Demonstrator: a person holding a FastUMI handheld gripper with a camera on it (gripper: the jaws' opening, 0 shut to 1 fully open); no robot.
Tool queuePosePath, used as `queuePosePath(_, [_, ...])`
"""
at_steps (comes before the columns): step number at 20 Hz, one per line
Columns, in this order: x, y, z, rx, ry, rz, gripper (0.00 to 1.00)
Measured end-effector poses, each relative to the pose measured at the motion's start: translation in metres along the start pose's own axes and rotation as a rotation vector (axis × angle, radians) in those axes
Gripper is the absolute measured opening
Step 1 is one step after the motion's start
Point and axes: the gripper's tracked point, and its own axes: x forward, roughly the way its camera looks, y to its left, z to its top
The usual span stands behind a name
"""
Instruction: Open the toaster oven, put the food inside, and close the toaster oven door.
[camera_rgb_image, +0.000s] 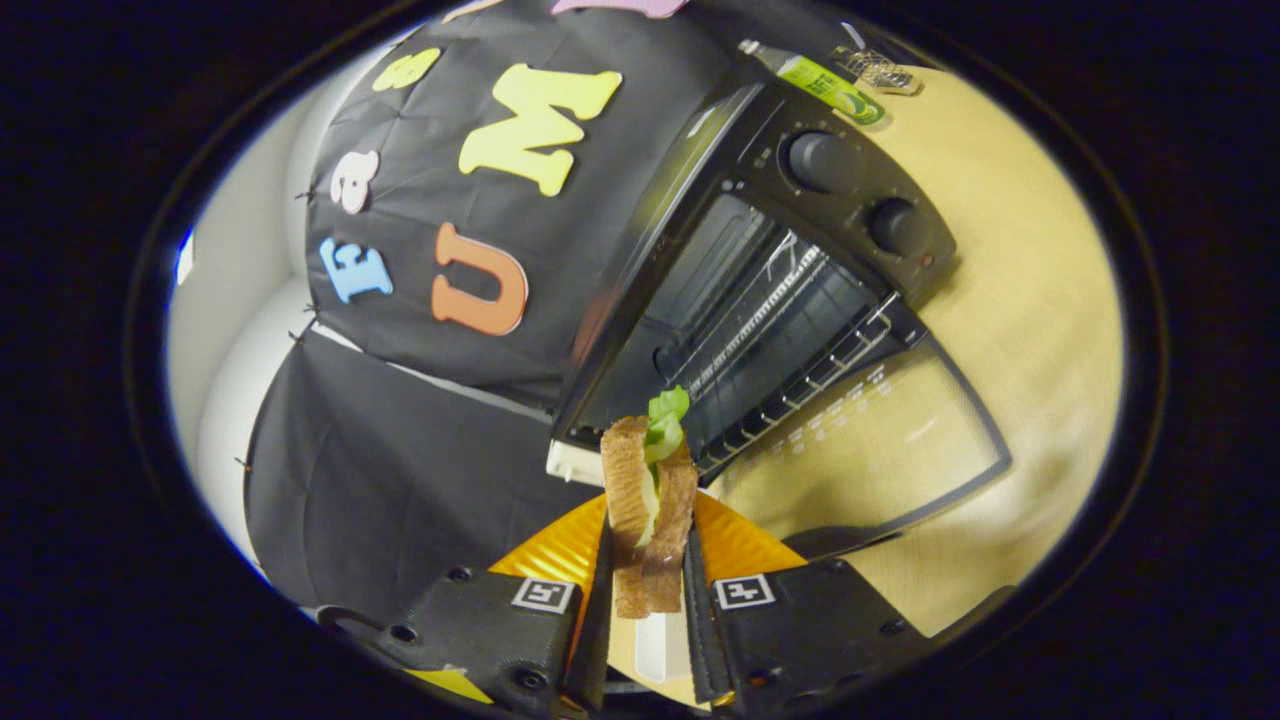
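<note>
My gripper (647, 570) is shut on a sandwich (648, 500), two brown bread slices with green lettuce sticking out at the far end, held upright between the fingers. Beyond it stands the black toaster oven (760, 270), tilted in this view, with its glass door (870, 440) folded fully down onto the wooden table. The wire rack (790, 350) inside the cavity is bare. The sandwich's far end sits just short of the oven's opening, near its left corner. Two round knobs (822, 160) are on the oven's right panel.
An orange plate (740, 545) lies under the sandwich, close behind the fingers. A green bottle (825, 85) and a small metal object (880, 70) lie on the table (1020, 280) beyond the oven. A black cloth wall stands to the left of the oven.
</note>
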Motion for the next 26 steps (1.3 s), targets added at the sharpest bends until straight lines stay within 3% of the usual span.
queuePosePath(4, [0.026, 0.011, 0.016, 0.062, -0.101, 0.071, 0.38])
queuePosePath(6, [0.040, 0.012, 0.031, 0.065, -0.231, 0.102, 0.38])
queuePosePath(11, [0.061, -0.007, 0.061, 0.079, -0.490, 0.017, 0.39])
queuePosePath(16, [0.100, -0.007, 0.054, 0.059, -0.460, -0.005, 0.39])
queuePosePath(22, [0.121, -0.021, 0.084, 0.076, -0.508, -0.067, 0.42])
queuePosePath(24, [0.119, -0.032, 0.089, 0.048, -0.521, -0.147, 0.46])
queuePosePath(26, [0.118, -0.031, 0.083, -0.053, -0.493, -0.223, 0.60])
